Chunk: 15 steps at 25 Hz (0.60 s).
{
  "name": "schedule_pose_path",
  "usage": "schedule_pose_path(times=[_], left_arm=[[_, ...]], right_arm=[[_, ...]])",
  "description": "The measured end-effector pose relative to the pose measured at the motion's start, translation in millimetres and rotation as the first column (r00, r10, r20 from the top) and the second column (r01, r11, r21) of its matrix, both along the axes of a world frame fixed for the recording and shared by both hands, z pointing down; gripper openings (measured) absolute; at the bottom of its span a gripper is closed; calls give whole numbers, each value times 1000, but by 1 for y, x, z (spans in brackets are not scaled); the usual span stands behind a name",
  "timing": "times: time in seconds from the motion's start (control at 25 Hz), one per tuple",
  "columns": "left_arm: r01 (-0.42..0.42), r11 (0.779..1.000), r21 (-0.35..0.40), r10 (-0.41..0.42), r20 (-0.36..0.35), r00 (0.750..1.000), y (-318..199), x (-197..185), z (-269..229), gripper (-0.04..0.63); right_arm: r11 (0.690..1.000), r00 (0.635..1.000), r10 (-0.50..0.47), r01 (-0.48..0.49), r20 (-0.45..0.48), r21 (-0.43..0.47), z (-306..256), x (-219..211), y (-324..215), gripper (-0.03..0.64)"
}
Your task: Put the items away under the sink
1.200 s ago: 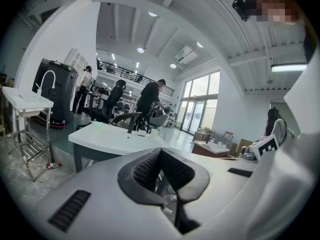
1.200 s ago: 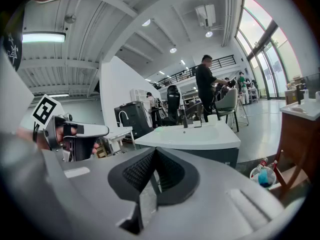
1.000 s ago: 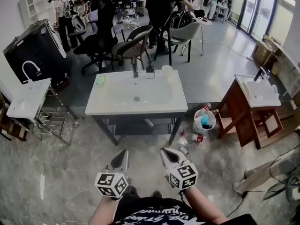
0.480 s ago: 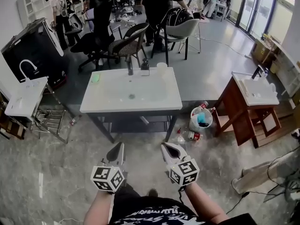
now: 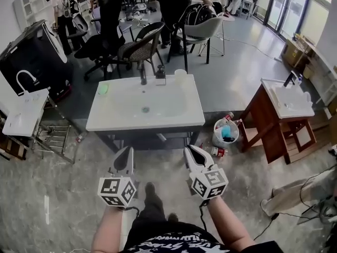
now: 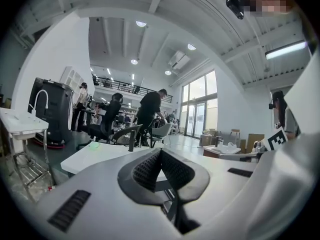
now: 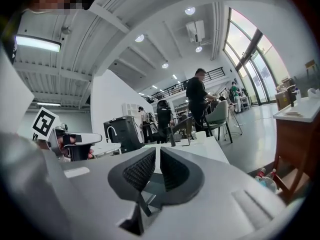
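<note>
Ahead, sink (image 5: 185,108) past left tongs (image 5: 126,152), right tongs (image 5: 190,150), both shut

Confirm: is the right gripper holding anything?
No, the right gripper has its jaws closed together in its own view, with nothing between them.

Grey marbled floor (image 5: 52,204); office chairs (image 5: 138,49) behind; tall windows (image 5: 284,7) right.

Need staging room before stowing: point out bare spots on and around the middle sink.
Bare: the counter along its front and right side; the floor before it. Crowded: back rim (green pad, faucet, dispenser, cup); floor at right (bucket, bottles).
</note>
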<state>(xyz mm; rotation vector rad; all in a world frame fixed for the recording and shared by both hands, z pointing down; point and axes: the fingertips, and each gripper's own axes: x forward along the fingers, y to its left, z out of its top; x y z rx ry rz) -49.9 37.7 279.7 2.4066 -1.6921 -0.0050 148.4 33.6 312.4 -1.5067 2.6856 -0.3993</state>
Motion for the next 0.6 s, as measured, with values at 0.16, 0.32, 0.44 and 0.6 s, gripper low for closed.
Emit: schedule_pose_path(times=[0.16, 0.32, 0.44, 0.6], left_arm=[[-14, 999, -32, 13, -30, 999, -29, -5, 13, 9], [-36, 998, -42, 34, -43, 998, -67, -10, 22, 9], [-34, 999, -37, 33, -30, 999, -99, -21, 23, 9], [-50, 997, -58, 49, -26, 998, -144, -42, 27, 9]], right_arm=[[999, 1000, 14, -15, -21, -49, 17, -6, -15, 5], [997, 999, 29, -31, -35, -75, 27, -16, -46, 9], [996, 998, 45, -49, -47, -76, 27, -26, -78, 15], [994, 995, 80, -85, -63, -71, 20, -40, -124, 26]])
